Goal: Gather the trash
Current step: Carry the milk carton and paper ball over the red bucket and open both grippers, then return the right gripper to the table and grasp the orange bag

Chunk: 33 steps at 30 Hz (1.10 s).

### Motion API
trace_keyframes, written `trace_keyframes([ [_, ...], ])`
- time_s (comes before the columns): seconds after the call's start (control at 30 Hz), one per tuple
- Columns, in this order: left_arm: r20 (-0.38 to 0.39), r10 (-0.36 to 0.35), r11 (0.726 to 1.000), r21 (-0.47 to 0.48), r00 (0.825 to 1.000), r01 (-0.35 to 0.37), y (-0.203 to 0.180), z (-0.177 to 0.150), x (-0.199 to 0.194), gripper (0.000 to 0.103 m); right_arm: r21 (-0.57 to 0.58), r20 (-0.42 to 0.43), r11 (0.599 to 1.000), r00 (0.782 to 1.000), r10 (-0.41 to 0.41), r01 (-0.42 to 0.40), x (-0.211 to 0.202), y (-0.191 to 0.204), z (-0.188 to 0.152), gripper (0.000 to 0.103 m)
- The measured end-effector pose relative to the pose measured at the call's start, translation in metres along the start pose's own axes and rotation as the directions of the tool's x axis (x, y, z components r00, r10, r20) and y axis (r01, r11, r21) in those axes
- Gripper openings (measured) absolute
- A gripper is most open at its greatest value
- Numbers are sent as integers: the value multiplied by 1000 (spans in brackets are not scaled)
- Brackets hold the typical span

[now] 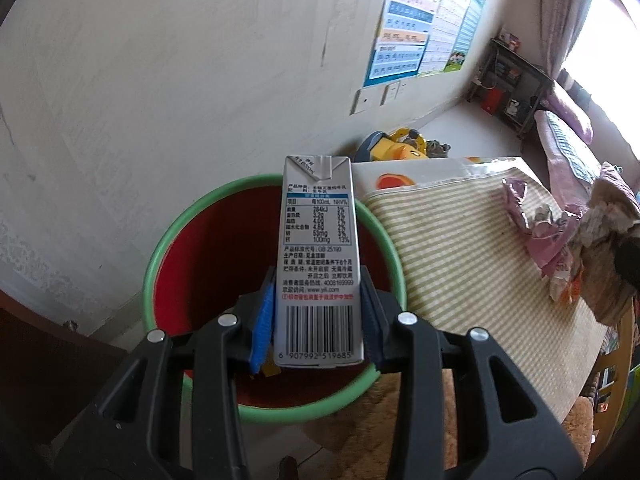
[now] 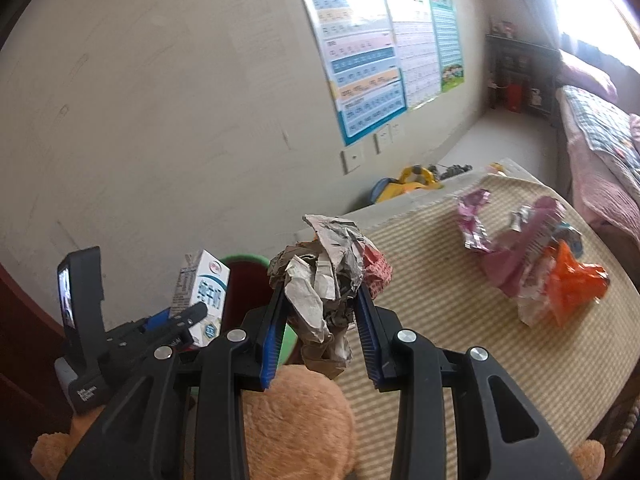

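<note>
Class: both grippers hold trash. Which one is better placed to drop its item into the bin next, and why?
Left. The left gripper holds the milk carton over the bin; the right gripper with crumpled paper sits beside it.

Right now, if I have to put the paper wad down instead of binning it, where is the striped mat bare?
The striped mat is bare across its near and middle stretch, between the crumpled paper in the right gripper and the pink and orange wrappers. That far right end is crowded. The left gripper holds the milk carton over the bin.
</note>
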<state>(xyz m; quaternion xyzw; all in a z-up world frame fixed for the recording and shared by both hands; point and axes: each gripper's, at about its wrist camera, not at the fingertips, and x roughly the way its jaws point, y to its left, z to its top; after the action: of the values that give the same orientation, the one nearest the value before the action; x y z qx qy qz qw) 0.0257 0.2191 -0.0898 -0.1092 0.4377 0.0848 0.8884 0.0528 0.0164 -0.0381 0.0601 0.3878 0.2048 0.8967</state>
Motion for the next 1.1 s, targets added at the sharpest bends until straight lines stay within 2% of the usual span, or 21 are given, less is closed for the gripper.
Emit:
trace_keyframes([
  [0.27,-35,3,999,-39,999,-4,23,-3,11,37,-37,-62,996,995,77,-80,31,30,7,33],
  [0.53,-68,-4,997,-82,998,-1,42,-6,21,36,-17,-159,989,977,140,-144,74,49,7,34],
  [0.63,-76,7,995,-97,997,-15,48,-5,24,37,-12,-194,985,967,166,-171,88,55,7,37],
  [0.67,-76,16,994,-109,997,-24,51,-5,25,39,-10,-206,983,963,175,-181,93,57,7,43],
  [0.73,-73,23,991,-129,997,-32,55,-5,26,57,-3,-220,980,957,191,-197,98,60,7,52],
  [0.77,-70,28,989,-142,997,-38,57,-6,25,66,-1,-222,979,955,199,-204,100,61,6,60],
  [0.8,-68,31,987,-152,997,-41,59,-7,25,69,1,-222,978,954,202,-207,100,61,5,64],
  [0.83,-70,35,986,-159,997,-46,60,-7,25,71,3,-221,979,954,201,-206,100,61,4,68],
  [0.97,-86,44,987,-149,995,-57,58,-8,27,72,29,-210,982,959,188,-186,95,48,1,69],
  [1.1,-74,55,993,-100,996,-63,44,-5,23,72,105,-144,990,983,112,-97,73,2,2,70],
])
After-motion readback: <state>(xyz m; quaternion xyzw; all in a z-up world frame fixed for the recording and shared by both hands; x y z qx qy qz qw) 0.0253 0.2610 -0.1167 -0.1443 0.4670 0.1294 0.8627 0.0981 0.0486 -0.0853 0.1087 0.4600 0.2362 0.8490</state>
